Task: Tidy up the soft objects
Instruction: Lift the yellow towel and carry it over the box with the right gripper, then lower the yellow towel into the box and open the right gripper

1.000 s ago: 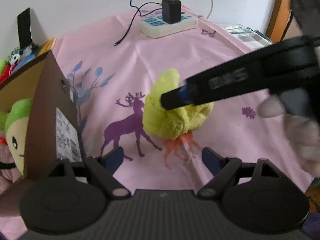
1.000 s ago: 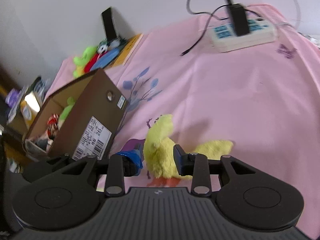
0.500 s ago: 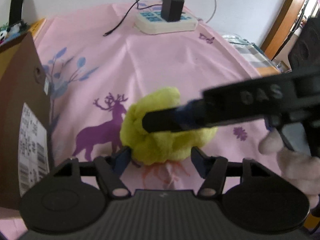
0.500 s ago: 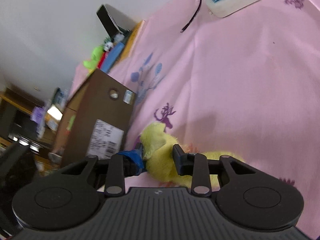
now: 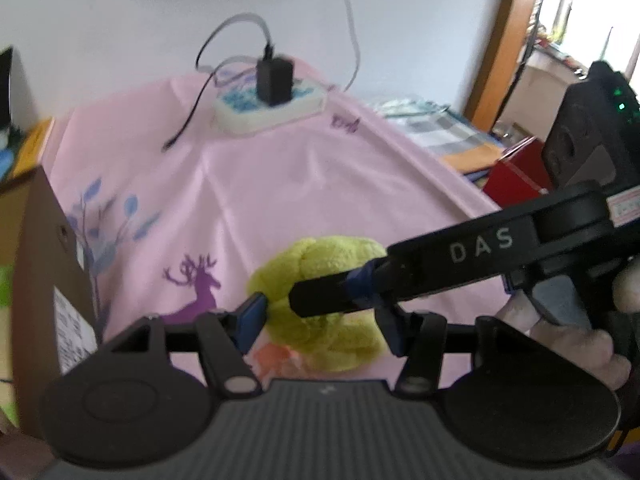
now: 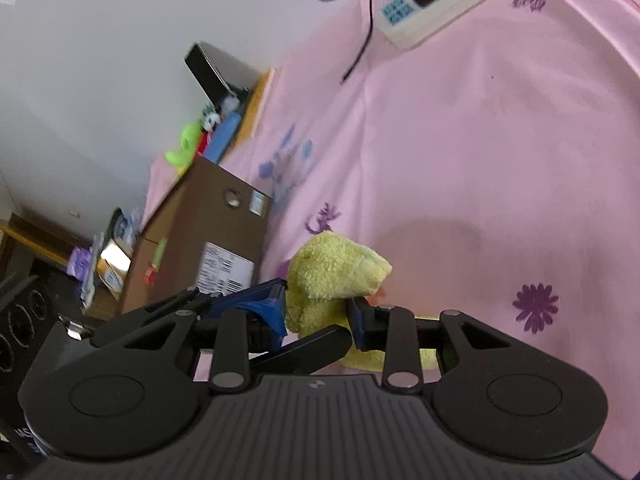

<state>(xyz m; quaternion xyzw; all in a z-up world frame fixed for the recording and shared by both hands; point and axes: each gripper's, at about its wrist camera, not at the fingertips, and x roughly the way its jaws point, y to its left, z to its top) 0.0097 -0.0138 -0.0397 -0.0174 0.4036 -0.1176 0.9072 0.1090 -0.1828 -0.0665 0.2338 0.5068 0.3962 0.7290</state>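
My right gripper jaws pinch the fluffy yellow plush toy just above the pink printed cloth, my left gripper jaws spread around it; it looks light and squashy, best gripped mid-body.

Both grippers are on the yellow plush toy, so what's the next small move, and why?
Probably carry it left toward the cardboard box. The right gripper is shut on the yellow plush toy, the left gripper brackets it, and the box already holds soft toys.
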